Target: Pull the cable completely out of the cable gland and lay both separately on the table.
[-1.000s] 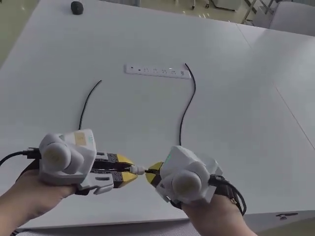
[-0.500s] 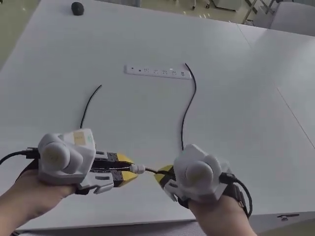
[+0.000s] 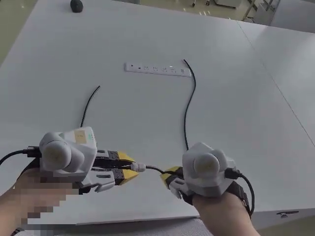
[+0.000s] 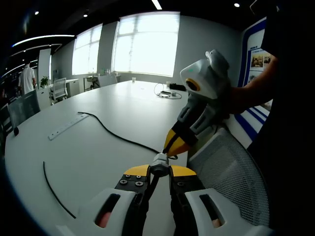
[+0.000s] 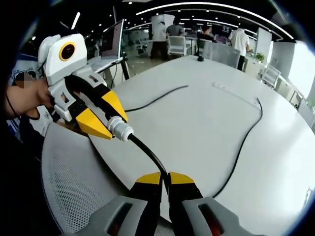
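My left gripper (image 3: 132,168) is shut on a small grey cable gland (image 3: 137,168) near the table's front edge; the gland (image 4: 159,163) sits between its yellow-tipped jaws. A black cable (image 3: 153,168) comes out of the gland (image 5: 120,129) and runs a short way right into my right gripper (image 3: 170,175), which is shut on it. In the right gripper view the cable (image 5: 149,153) curves from the gland down between the shut jaws (image 5: 165,178). The right gripper (image 4: 174,142) stands just beyond the gland in the left gripper view.
A white power strip (image 3: 157,70) lies at mid-table with its black cord (image 3: 189,104) trailing toward me. A loose black cable piece (image 3: 90,105) lies to the left. A dark round object (image 3: 76,6) sits at the far edge. A mesh chair back (image 5: 74,187) is below the grippers.
The right gripper has drawn away to the right from the left one, and more black cable now shows between the gland and its jaws.
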`<state>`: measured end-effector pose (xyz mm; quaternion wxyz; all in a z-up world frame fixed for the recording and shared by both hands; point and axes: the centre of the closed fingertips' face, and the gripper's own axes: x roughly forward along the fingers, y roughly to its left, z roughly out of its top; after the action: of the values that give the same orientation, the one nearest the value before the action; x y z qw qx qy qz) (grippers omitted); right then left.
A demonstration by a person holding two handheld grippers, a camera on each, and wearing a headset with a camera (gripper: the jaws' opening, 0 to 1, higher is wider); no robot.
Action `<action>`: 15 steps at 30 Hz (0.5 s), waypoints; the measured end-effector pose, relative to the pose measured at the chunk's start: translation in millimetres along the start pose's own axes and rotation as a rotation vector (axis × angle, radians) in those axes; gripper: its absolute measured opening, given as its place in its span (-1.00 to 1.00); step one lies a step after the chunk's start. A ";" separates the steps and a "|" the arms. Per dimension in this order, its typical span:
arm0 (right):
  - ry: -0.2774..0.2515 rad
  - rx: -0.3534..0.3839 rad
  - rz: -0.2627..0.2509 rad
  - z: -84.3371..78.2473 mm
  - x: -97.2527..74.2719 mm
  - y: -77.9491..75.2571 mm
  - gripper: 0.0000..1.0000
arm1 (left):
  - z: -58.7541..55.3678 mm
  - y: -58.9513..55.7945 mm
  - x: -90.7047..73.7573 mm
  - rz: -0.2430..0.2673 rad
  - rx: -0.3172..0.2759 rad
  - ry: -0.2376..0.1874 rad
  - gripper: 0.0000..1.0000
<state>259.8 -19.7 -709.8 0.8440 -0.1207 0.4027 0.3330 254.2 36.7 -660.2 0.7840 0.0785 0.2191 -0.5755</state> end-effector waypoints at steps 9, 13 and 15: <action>-0.005 -0.056 0.013 -2.5 0.7 1.2 -1.00 | -2.4 1.4 -0.3 0.005 -0.006 0.004 -0.70; -0.015 -0.113 0.022 -2.5 -0.4 3.3 -0.99 | -4.0 2.5 -1.1 0.006 -0.010 0.008 -0.70; -0.024 -0.115 0.016 -0.8 -1.8 3.0 -0.98 | -4.0 3.1 -1.3 0.007 -0.012 0.007 -0.70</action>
<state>256.5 -18.7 -708.8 0.8378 -0.1620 0.3737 0.3637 255.8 40.4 -663.6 0.7858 0.0767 0.2249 -0.5711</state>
